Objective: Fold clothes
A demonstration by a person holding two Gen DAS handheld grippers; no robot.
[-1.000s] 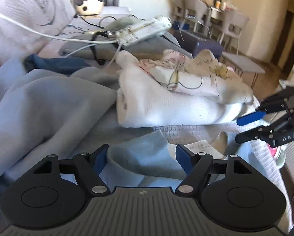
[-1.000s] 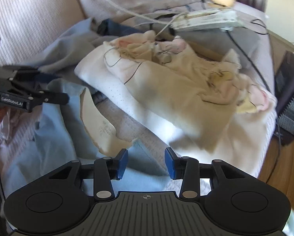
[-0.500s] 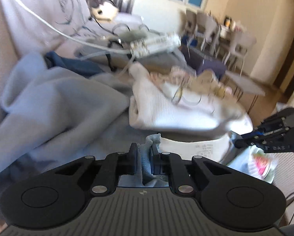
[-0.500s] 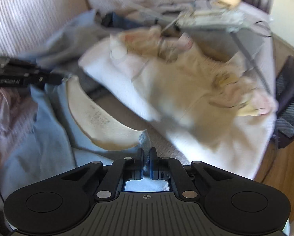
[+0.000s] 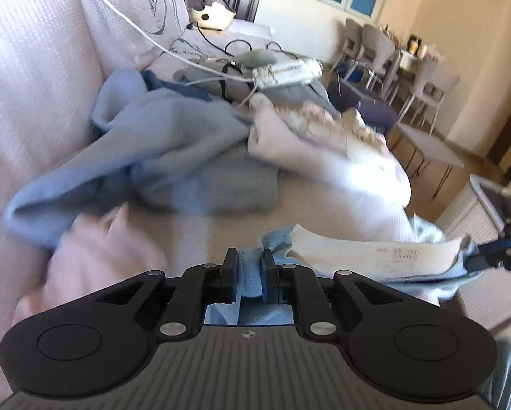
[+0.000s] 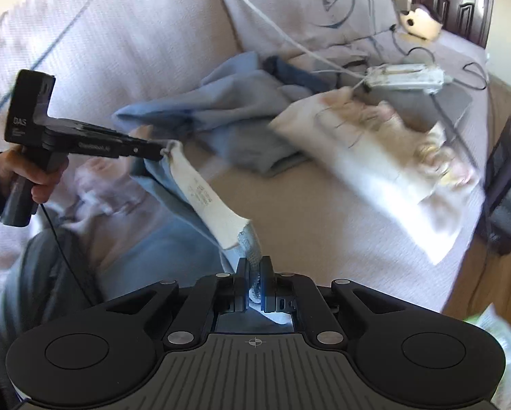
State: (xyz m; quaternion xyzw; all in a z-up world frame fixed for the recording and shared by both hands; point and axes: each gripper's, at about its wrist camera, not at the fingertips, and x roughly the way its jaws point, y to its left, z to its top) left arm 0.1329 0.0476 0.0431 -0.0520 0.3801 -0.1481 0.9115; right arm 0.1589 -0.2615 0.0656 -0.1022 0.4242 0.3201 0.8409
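Two grippers hold one light blue garment point(image 6: 173, 249) by its waistband or neck edge, stretched in the air above the sofa point(image 6: 306, 212), its pale inner band with a printed label point(image 6: 204, 194) showing between them. At the left of the right wrist view, the left gripper point(image 6: 159, 153), held in a person's hand point(image 6: 26, 174), has its fingers pinched tight on one end of that edge. Toward the right, the right gripper point(image 6: 254, 273) has its fingers clamped on the other end, the cloth bunched between them. No crease or lay-flat fold shows in this garment, so by my reading it is being lifted and spread, with the folding of it still ahead.

Just behind the stretched edge lies a loose heap of blue-grey clothing point(image 6: 221, 116), crumpled and plainly unfolded. Right of that sits a white and cream bundle point(image 6: 374, 147) that looks roughly folded over, though blur hides its edges. A pink item point(image 5: 98, 249) lies near the left gripper in the left wrist view. So at least one heap looks still to be folded.

Behind the heap, a white power strip point(image 6: 405, 75) and its cables point(image 6: 282, 37) trail across the sofa and could snag a swung sleeve. Bare seat for laying the garment flat lies between the grippers and the heaps.
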